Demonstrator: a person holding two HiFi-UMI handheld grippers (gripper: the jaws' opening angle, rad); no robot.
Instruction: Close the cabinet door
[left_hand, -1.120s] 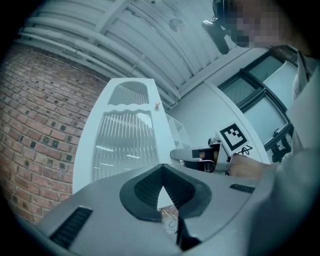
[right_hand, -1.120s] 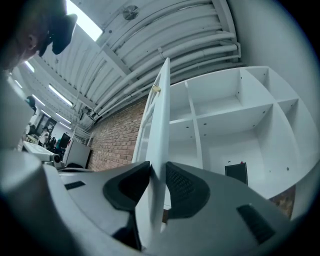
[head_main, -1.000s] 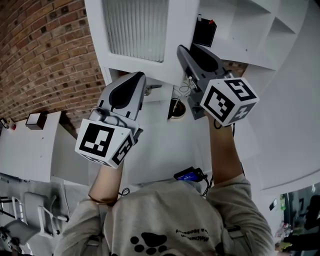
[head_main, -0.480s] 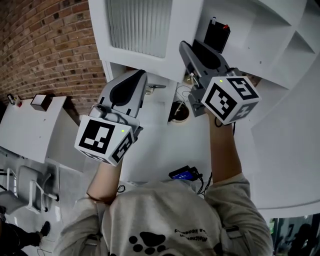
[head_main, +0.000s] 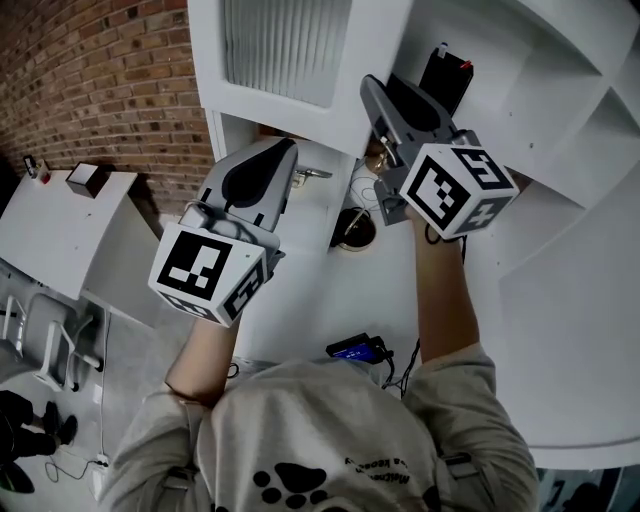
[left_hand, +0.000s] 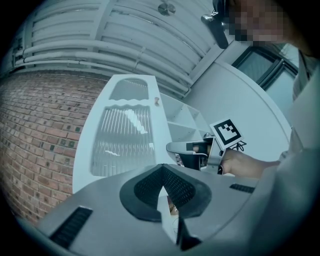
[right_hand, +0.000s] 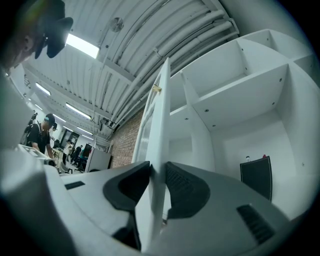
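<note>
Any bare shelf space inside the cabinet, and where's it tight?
The upper shelf compartments look bare; the lower one is free between the door and the black box. Tight at the door edge, where the right gripper clamps.

the cabinet door (head_main: 290, 50) runs past the head view's top edge. a dark round object (head_main: 352, 228) on the desk (head_main: 320, 300) is too small to identify.
</note>
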